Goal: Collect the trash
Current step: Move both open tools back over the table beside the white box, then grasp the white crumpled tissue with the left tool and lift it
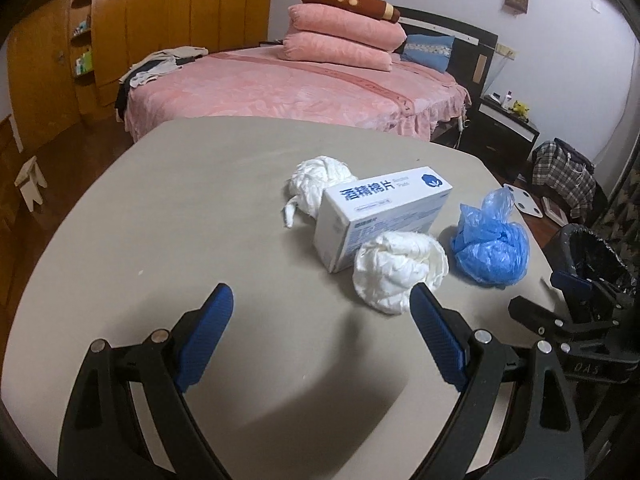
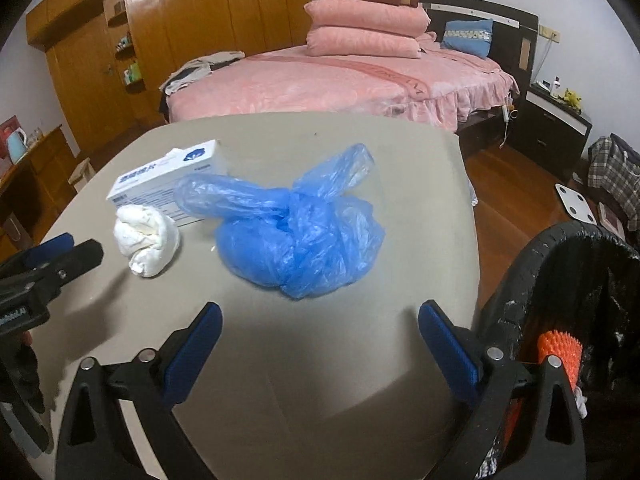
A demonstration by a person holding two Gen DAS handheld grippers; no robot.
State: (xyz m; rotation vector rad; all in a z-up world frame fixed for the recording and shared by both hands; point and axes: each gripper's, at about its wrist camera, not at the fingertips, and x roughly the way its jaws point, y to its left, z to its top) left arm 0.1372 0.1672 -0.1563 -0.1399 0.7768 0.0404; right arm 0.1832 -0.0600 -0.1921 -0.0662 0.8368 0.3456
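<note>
On the beige table (image 1: 168, 208) lie a crumpled white paper wad (image 1: 398, 272), a second white wad (image 1: 318, 188) behind a white box (image 1: 380, 216) with blue print, and a knotted blue plastic bag (image 1: 490, 248). My left gripper (image 1: 322, 300) stands open just short of the near wad, which lies by its right fingertip (image 1: 422, 298). My right gripper (image 2: 320, 316) is open too, close in front of the blue bag (image 2: 300, 236), nothing between its pads. The near wad (image 2: 146, 242) and box (image 2: 168, 184) show at left in the right wrist view.
A black-lined trash bin (image 2: 560, 280) stands off the table's right edge, with an orange spiky thing (image 2: 558, 356) inside. A pink bed (image 1: 288, 88) lies beyond the table. A wooden wardrobe (image 1: 180, 8), small stool (image 1: 30, 184), nightstand (image 1: 504, 128) and checked bag (image 1: 564, 168) surround it.
</note>
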